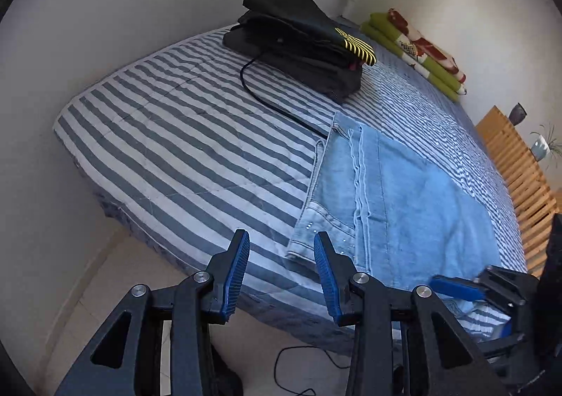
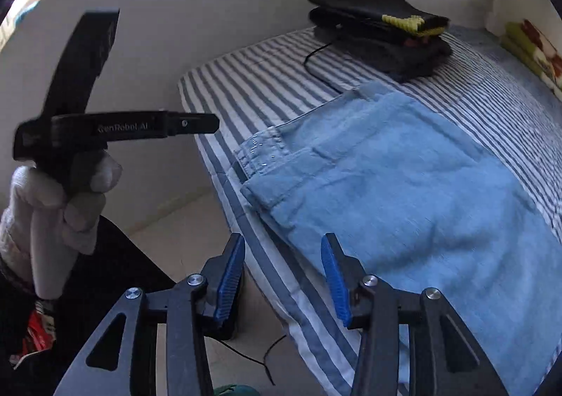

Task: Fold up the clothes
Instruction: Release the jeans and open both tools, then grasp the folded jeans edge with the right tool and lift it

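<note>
The jeans (image 1: 393, 192) lie flat on the striped bed (image 1: 182, 150), near its front edge, already doubled over lengthwise, with the waistband (image 2: 260, 153) toward the left corner. Judged from this, one fold is done; at least one crosswise fold is left, then transfer to the pile.

Behind the jeans, a pile (image 1: 298, 41) of dark folded clothes sits at the far end of the bed, indicating several garments are finished. A black cable (image 1: 267, 101) runs from the pile toward the jeans.

The left gripper (image 1: 281, 273) hangs above the bed edge beside the waistband, jaws partly apart, nothing between them. The right gripper (image 2: 282, 276) hangs over the near hem, likewise part-spread and empty. A gloved hand (image 2: 63, 206) grips the left unit.
</note>
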`<state>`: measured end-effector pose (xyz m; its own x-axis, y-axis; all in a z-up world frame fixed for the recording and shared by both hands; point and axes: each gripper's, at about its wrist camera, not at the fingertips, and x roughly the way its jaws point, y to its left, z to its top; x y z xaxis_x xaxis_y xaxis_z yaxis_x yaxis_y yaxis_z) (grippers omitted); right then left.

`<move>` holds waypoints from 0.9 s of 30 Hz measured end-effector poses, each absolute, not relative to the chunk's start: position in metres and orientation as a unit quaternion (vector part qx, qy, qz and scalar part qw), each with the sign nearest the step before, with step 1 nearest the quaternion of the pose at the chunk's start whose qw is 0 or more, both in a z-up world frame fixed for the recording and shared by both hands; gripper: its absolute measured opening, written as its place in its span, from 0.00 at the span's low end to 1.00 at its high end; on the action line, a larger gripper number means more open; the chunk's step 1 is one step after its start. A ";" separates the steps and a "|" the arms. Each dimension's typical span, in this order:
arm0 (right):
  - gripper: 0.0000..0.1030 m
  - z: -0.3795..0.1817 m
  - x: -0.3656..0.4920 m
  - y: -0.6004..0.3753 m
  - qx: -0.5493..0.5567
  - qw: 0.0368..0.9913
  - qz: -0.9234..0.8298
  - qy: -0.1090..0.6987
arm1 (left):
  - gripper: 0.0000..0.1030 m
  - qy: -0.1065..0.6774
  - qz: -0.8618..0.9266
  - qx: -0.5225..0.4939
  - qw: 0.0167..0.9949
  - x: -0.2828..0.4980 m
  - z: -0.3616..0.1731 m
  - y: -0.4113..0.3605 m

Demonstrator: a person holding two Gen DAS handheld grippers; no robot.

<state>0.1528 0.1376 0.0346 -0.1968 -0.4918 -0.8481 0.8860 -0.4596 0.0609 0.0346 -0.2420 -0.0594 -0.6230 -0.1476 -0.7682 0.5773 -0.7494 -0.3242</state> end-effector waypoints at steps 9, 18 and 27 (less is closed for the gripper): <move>0.37 0.015 0.152 0.106 0.404 0.428 -0.745 0.315 | 0.39 0.299 -0.859 0.369 0.193 0.053 -0.060 -0.258; 0.14 0.026 0.144 0.120 0.423 0.455 -0.740 0.258 | 0.39 0.293 -0.860 0.375 0.184 0.053 -0.056 -0.253; 0.28 -0.001 0.179 0.102 0.352 0.433 -0.731 0.391 | 0.39 0.290 -0.859 0.377 0.186 0.055 -0.056 -0.253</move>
<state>0.1788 0.1015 -0.0005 -0.3765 -0.3580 -0.8545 0.9095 -0.3183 -0.2673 0.0548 -0.2533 -0.0556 -0.6458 -0.1007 -0.7569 0.5391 -0.7621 -0.3586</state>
